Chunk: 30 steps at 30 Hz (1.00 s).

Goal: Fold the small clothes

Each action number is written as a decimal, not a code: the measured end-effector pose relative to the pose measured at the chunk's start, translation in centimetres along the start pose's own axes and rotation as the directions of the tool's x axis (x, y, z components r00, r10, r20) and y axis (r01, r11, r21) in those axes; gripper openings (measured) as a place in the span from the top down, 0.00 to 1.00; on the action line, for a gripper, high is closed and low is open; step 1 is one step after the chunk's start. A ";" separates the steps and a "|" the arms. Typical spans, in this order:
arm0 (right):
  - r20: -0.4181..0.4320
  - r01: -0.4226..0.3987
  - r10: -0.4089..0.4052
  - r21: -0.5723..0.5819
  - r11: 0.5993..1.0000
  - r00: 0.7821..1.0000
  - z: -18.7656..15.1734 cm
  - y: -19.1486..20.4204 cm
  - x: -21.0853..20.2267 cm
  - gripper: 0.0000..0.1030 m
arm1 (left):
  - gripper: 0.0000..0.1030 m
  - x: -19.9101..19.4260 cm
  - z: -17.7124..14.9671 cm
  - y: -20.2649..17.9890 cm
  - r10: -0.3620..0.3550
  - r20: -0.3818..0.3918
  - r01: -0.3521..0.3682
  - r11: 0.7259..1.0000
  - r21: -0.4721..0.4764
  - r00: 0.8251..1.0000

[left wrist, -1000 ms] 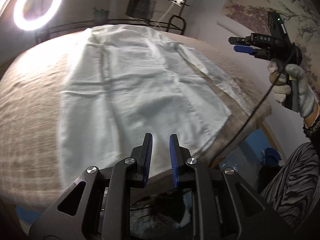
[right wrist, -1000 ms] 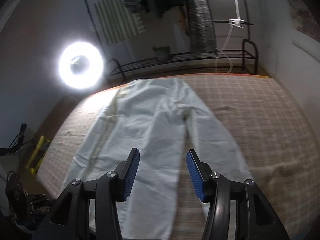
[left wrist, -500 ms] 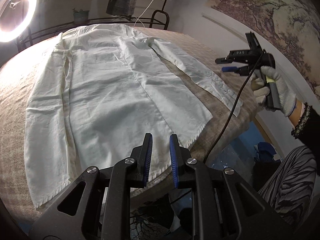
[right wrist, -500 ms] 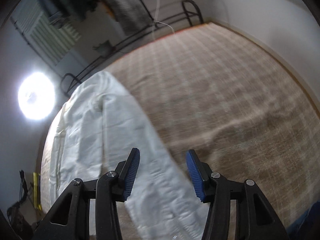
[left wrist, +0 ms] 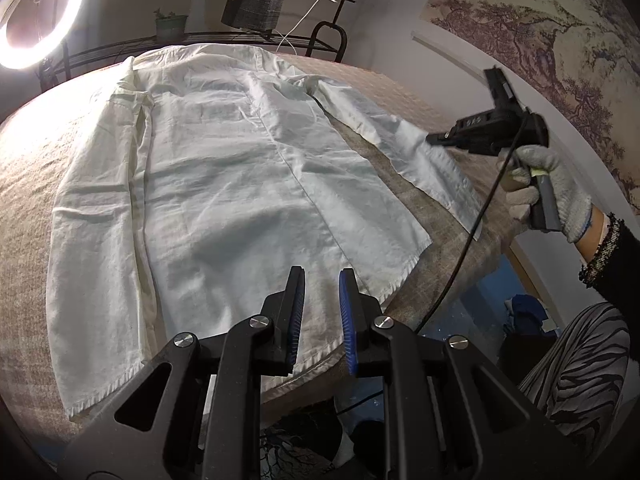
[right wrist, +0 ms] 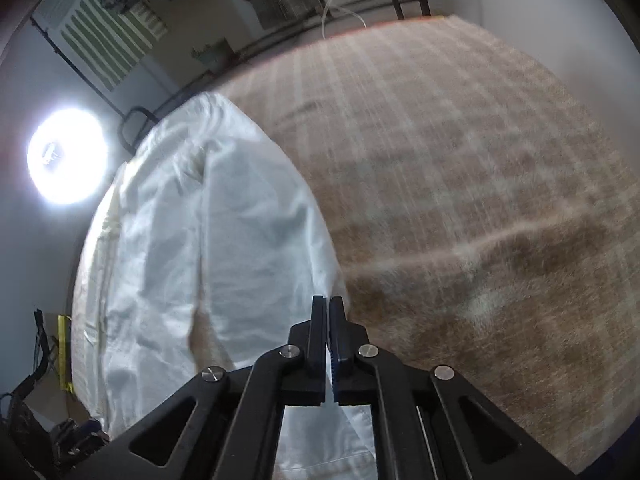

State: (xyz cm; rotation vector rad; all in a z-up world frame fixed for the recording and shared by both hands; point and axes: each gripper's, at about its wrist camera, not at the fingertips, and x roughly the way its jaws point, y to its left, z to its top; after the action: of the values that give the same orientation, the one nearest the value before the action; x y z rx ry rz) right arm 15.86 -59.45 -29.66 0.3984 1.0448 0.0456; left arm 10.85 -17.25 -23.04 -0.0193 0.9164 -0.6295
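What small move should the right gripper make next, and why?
Probably lift the sleeve and carry it across onto the shirt body. The right gripper looks shut on the sleeve's edge, and the left gripper hangs open, holding nothing.

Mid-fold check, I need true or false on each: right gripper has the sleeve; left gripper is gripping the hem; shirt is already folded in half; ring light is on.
1. The right gripper is shut on the sleeve. True.
2. The left gripper is gripping the hem. False: its jaws stand open above the white shirt, holding nothing.
3. The shirt is already folded in half. False: it lies spread flat on the plaid table cover.
4. The ring light is on. True.
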 end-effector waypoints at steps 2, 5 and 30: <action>0.036 -0.019 0.019 0.001 1.000 0.999 0.3 0.8 -1.1 1.00 | 0.85 0.1 0.0 0.3 -0.002 0.001 0.002 1.000 -0.010 1.000; 0.087 -0.027 0.030 -0.035 0.999 0.996 0.8 3.0 -2.5 1.00 | 0.85 0.1 -0.1 0.7 -0.012 0.002 0.012 0.999 -0.030 1.000; -0.154 -0.329 0.290 -0.435 0.838 0.944 -1.0 18.8 -0.8 0.57 | 0.85 1.5 3.0 2.7 -0.099 0.045 0.105 0.978 -0.178 0.994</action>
State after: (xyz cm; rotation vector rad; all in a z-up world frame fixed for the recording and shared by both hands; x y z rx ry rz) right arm 17.46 -41.85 -23.00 0.1316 1.0041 0.5961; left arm 15.09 -16.53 -22.96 -0.2407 0.9397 -0.6373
